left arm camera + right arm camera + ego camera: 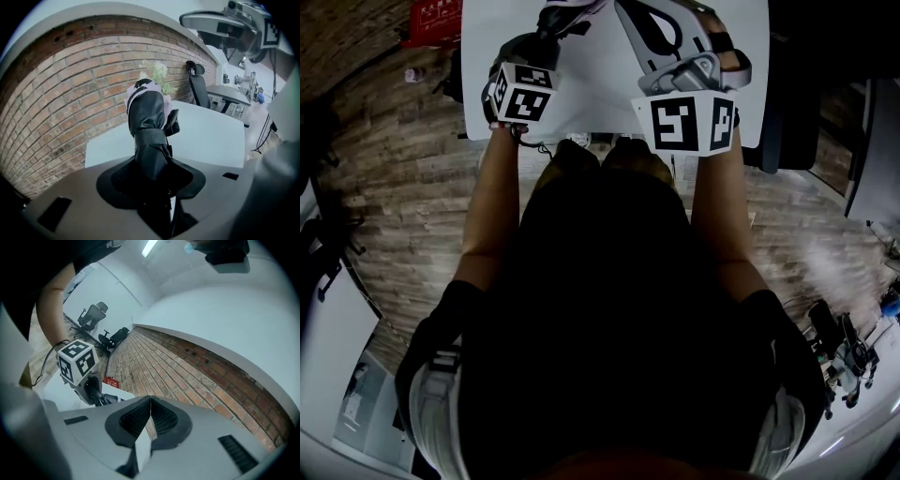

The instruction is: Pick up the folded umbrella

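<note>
Left tool (152, 183) clamps folded umbrella (147, 123), apparently lengthwise along its jaws.

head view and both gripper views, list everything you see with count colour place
umbrella: 1, black, folded, in left claw above table
table: 1, white, against wall
wall: 1, red brick, behind table
chairs: at least 2, black, one past table, one across room
flowers: 1 bunch, pale green, behind umbrella
flat item: 1, red, on floor by table
floor: 1, brown planks
left claw: 1, grey, shut on umbrella
right claw: 1, grey, shut, empty
arms: 2, bare, over floor
</note>
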